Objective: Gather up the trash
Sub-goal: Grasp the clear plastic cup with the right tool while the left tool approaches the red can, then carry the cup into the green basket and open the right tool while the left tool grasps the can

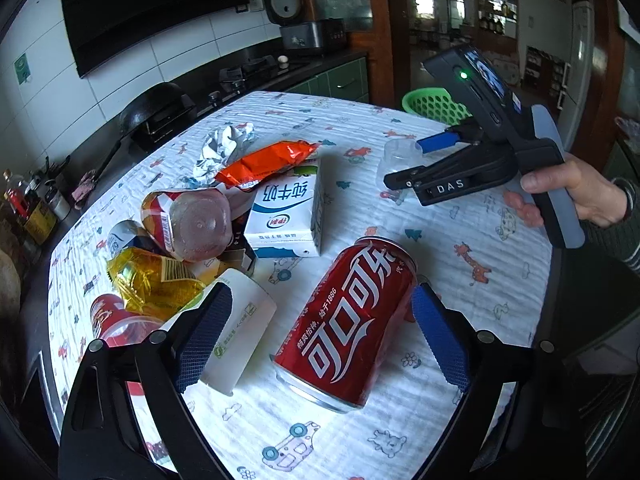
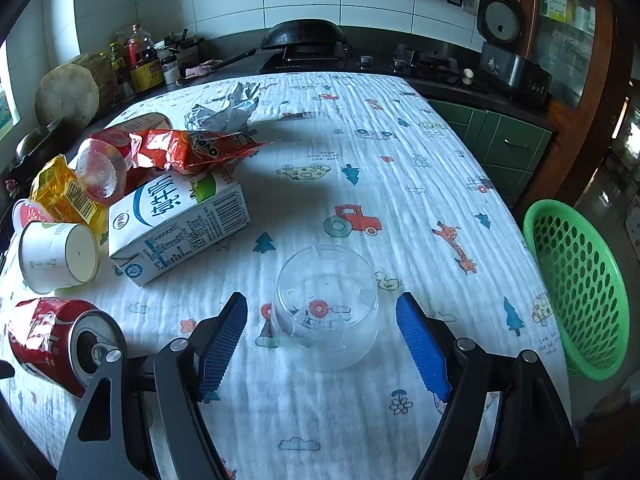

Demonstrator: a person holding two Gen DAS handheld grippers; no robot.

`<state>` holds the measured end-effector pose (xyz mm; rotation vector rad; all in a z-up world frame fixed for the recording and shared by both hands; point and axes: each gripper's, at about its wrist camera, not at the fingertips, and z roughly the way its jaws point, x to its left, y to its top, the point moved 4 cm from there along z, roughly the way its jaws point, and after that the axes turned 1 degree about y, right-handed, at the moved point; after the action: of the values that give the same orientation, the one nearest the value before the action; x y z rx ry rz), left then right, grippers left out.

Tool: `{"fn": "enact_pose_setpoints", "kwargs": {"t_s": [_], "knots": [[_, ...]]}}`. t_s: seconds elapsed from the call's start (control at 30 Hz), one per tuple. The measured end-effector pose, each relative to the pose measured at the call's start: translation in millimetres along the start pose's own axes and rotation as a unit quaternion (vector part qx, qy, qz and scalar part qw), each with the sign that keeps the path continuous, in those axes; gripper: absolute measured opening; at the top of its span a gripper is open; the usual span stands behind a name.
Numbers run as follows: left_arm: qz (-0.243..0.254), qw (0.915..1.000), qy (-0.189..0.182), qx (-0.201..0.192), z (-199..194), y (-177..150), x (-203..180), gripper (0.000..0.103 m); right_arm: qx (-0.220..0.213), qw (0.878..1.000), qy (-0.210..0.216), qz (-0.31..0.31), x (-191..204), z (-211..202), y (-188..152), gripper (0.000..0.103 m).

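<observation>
Where tool point(image 1: 322, 336) gapes, can point(image 1: 346, 322) between.

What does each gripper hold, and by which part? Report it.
Nothing is held. The left gripper stands open around the red cola can; the right gripper stands open around the clear plastic cup.

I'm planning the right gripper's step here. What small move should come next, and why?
Probably ease the right gripper forward and close on the clear plastic cup. Its jaws are open, the cup lies on its side between the blue pads, untouched, and the green basket waits just right of the table.
</observation>
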<state>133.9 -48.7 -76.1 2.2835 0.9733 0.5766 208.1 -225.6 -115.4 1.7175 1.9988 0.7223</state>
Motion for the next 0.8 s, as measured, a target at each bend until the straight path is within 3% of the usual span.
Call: {"fn": "enact_pose_setpoints", "kwargs": {"t_s": [0.37, 0.53, 0.63, 0.67, 0.8], "knots": [[0.052, 0.9958, -0.054, 0.052, 38.0, -0.8, -5.2, 0.088, 0.023, 1.000, 0.015, 0.006, -3.3, 14.2, -1.7, 0.061], [0.068, 0.9929, -0.064, 0.073, 53.0, -4.4, -9.3, 0.088, 0.019, 0.999, 0.022, 0.016, -7.1, 10.2, -3.9, 0.060], [0.064, 0.9918, -0.072, 0.083, 58.8, -6.6, -9.1, 0.074, 0.015, 1.000, 0.022, 0.016, -7.8, 4.0, -5.7, 0.060], [0.060, 0.9913, -0.077, 0.087, 60.4, -7.5, -9.5, 0.063, 0.012, 1.000, 0.021, 0.016, -8.6, 1.2, -6.2, 0.060], [0.045, 0.9936, -0.066, 0.080, 58.1, -6.0, -9.5, 0.062, -0.001, 1.000, 0.013, 0.022, -19.3, -13.2, -4.0, 0.059]]}}
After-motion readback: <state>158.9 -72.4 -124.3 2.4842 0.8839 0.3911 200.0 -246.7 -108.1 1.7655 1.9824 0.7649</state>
